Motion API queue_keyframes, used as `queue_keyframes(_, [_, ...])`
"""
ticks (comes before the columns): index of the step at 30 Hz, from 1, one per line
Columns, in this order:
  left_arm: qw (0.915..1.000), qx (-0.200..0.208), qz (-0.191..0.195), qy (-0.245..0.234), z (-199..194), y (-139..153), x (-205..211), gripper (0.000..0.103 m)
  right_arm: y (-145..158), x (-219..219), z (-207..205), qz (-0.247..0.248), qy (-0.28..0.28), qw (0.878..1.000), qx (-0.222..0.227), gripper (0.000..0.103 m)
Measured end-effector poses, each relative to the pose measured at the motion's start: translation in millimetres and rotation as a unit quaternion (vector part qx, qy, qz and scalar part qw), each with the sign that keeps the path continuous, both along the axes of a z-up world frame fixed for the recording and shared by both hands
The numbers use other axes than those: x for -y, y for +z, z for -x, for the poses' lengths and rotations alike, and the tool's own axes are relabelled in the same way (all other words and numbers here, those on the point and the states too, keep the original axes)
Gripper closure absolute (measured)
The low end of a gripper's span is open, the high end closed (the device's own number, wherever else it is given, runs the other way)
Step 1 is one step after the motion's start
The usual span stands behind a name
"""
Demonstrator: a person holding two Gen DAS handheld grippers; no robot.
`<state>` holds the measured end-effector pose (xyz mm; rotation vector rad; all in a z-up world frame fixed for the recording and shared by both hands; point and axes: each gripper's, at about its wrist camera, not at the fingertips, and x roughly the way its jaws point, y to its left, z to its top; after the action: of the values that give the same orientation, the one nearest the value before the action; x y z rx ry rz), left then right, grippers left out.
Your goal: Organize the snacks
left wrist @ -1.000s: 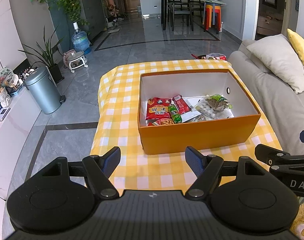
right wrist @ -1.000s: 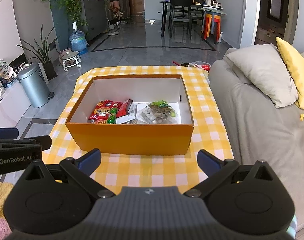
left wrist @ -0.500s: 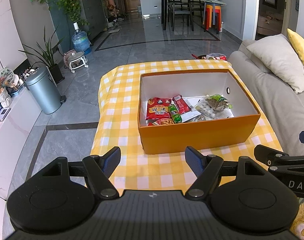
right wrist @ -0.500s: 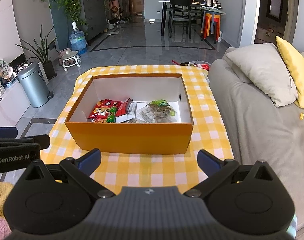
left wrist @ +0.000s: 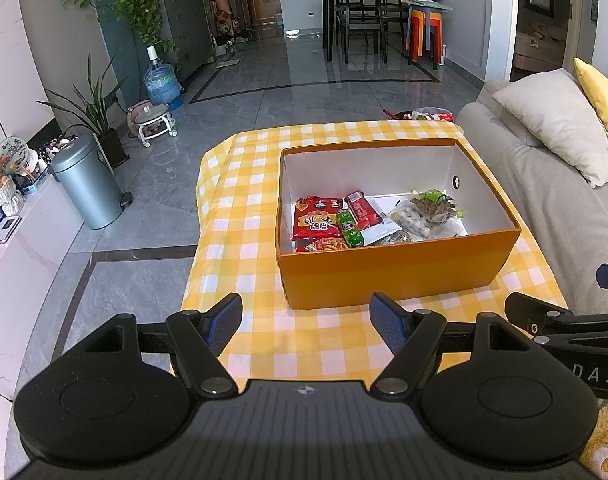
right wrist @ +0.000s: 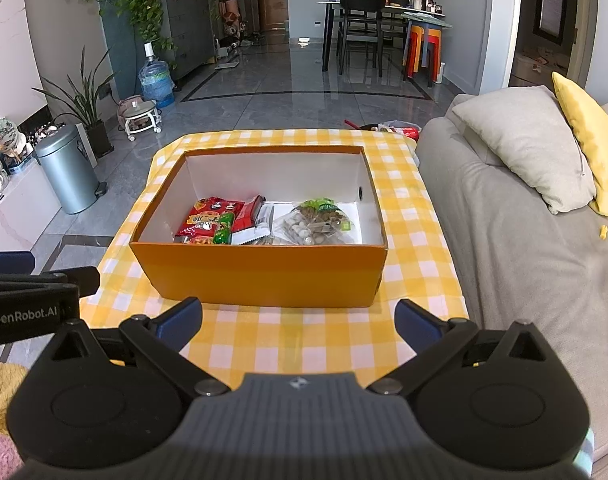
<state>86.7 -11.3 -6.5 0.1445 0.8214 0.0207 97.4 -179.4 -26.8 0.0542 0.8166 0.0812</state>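
Note:
An orange box (left wrist: 396,270) (right wrist: 264,272) with white inner walls stands on a yellow-checked tablecloth (left wrist: 244,216) (right wrist: 304,340). Inside lie a red snack bag (left wrist: 315,219) (right wrist: 204,220), a green packet (left wrist: 350,229) (right wrist: 225,228), a red bar (left wrist: 363,209), and a clear bag of pale sweets with a green label (left wrist: 424,210) (right wrist: 316,220). My left gripper (left wrist: 306,320) hangs open before the box's near wall, nothing between its fingers. My right gripper (right wrist: 298,322) is also open and empty, just short of the same wall.
A grey sofa (right wrist: 524,240) with a grey pillow (right wrist: 524,144) and a yellow one borders the table's right side. A grey pedal bin (left wrist: 88,184), potted plants and a water jug stand on the floor to the left. Dining chairs and stools stand far back.

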Motion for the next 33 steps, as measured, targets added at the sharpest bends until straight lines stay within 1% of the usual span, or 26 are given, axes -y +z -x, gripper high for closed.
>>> queue_keyframes(13, [1.0,0.005,0.0,0.001,1.0,2.1,-0.2,0.019,-1.9,-1.8,-0.2,0.003,0.001,1.0,-0.002,0.004])
queue_keyframes(18, [0.9999,0.013,-0.009,0.004,2.8,2.6,1.6,0.019,-2.9,-2.2,-0.3,0.003,0.0,1.0,-0.002,0.004])
queue_keyframes(20, [0.9999,0.013,-0.007,0.004,3.5,2.8,1.5,0.02,-2.8,-2.2,-0.3,0.003,0.0,1.0,-0.002,0.004])
queue_keyframes(21, [0.9999,0.014,-0.006,0.004,3.8,3.2,1.7,0.022,-2.9,-2.2,-0.3,0.003,0.0,1.0,-0.002,0.004])
queue_keyframes(26, [0.9998,0.018,-0.001,0.002,5.1,3.6,2.8,0.022,-3.0,-2.1,0.0,0.003,-0.001,1.0,-0.003,0.004])
queue_keyframes(33, [0.9999,0.013,0.002,0.005,4.1,1.4,2.6,0.022,-3.4,-1.5,0.1,0.002,-0.001,1.0,-0.003,0.004])
